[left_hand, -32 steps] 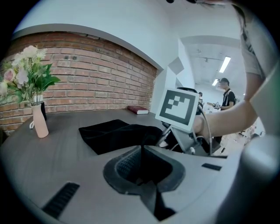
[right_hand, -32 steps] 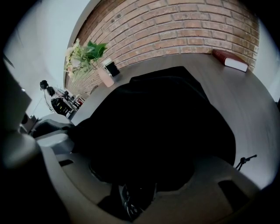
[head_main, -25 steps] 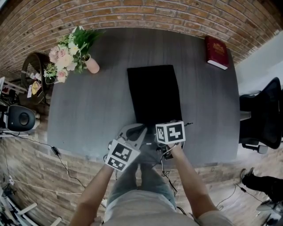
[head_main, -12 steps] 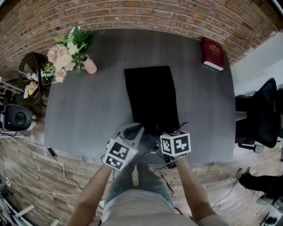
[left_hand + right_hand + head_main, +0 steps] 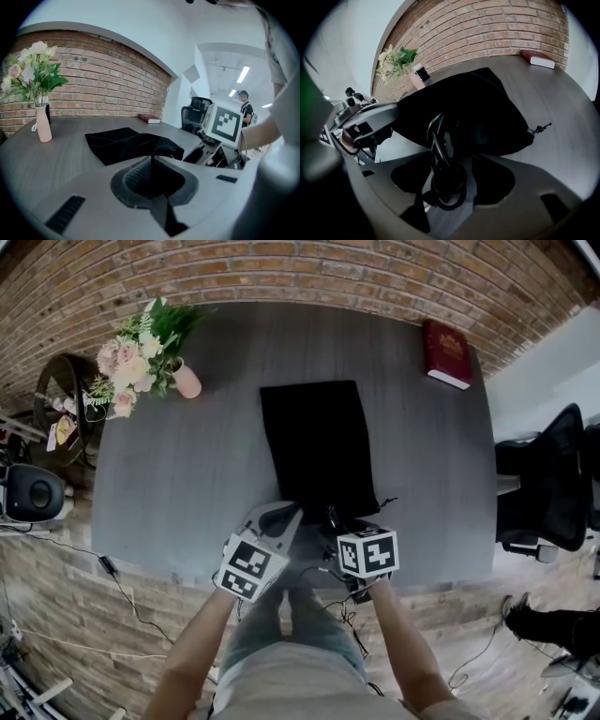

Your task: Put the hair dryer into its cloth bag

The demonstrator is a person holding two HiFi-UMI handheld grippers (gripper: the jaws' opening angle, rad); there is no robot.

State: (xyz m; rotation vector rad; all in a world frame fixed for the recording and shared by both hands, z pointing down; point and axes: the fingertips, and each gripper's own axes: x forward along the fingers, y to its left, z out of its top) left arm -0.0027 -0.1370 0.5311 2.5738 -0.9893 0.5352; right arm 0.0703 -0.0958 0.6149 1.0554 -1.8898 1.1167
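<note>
Cloth bag [image 5: 317, 446] lies at frame centre on the grey table [image 5: 187, 474], mouth toward the lower edge. Left gripper [image 5: 152, 161] is pinched tight on the mouth hem. Right gripper [image 5: 451, 161] jaws have just been closing. They stand wide around the coiled power cord [image 5: 440, 180], not pressing it. Dryer body is unseen, judged inside. Recommended: hold the hem raised, clamp the coil squarely, and feed it inward clear of the drawstring [image 5: 539, 126].

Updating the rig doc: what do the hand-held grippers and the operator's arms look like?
Left hand-held gripper and right hand-held gripper have light grey bodies, each topped by a white cube with black square markers. Thin dark cables hang below the right one. Forearms are bare; short beige sleeves.
</note>
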